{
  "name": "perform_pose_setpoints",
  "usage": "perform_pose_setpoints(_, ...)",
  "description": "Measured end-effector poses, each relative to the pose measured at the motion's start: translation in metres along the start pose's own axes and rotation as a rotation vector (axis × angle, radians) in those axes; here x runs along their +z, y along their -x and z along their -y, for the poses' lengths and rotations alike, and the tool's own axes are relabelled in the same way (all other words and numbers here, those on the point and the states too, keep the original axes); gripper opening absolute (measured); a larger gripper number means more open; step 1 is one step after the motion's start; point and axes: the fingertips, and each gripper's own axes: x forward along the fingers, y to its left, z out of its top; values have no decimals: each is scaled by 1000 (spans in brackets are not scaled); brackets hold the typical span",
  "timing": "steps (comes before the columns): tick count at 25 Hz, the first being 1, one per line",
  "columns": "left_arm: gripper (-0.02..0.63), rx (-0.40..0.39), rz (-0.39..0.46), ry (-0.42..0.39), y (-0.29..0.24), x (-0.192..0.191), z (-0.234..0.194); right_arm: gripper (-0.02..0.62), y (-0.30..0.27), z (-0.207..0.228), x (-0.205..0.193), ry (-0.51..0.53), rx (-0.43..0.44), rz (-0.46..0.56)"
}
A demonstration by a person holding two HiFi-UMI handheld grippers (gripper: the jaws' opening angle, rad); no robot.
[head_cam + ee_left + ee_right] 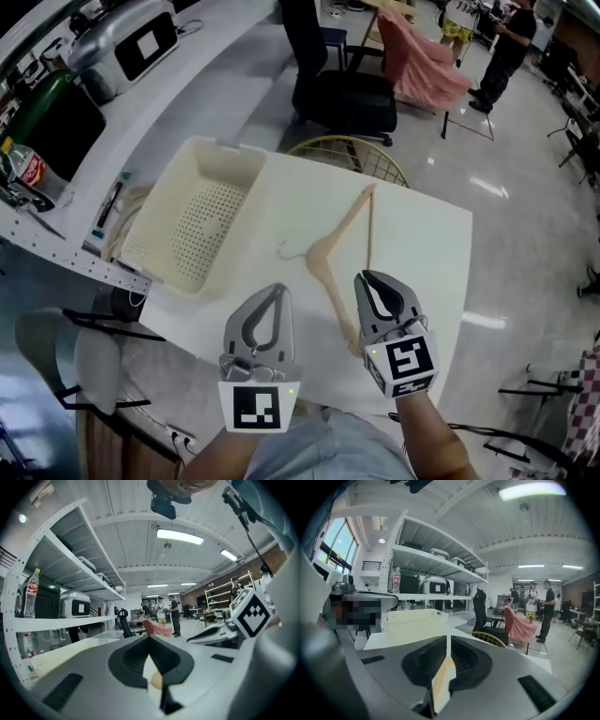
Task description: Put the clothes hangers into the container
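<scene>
A wooden clothes hanger [342, 234] with a metal hook lies flat on the white table [422, 281]. The cream perforated container [202, 159] stands empty on the table's left part and shows ahead in the right gripper view as the basket [417, 623]. My left gripper [278, 289] hovers over the near edge, left of the hanger, jaws together and empty. My right gripper [366, 276] is shut too, just right of and over the hanger's near arm. A tan strip of hanger [443, 681] shows below its closed jaws. Neither gripper holds it.
A black office chair [347, 94] and a yellow wire chair [361, 155] stand beyond the table's far edge. A shelf bench with an appliance [131, 37] and a soda bottle [28, 169] runs along the left. People [506, 47] stand far back by a pink cloth [422, 66].
</scene>
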Motion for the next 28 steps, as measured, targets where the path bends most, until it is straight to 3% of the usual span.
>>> perform_pose_setpoints(4,12,-31,-51,22,-22,-23,-7,24,-24,-4,-38,-30,16,-94)
perform_pose_setpoints(6,11,-48,-68,27,-31,-34,-9,86,-34,-8,-58,-48,27,-143)
perform_pose_setpoints(15,12,-99,-150,58,-62,-77,-16,137,-61,-11,-135,-89,21,-313)
perform_pose_setpoints(28,12,-154,-205,98,-78,-105,-12,147,-66,-15,-152,-28,-8,-388)
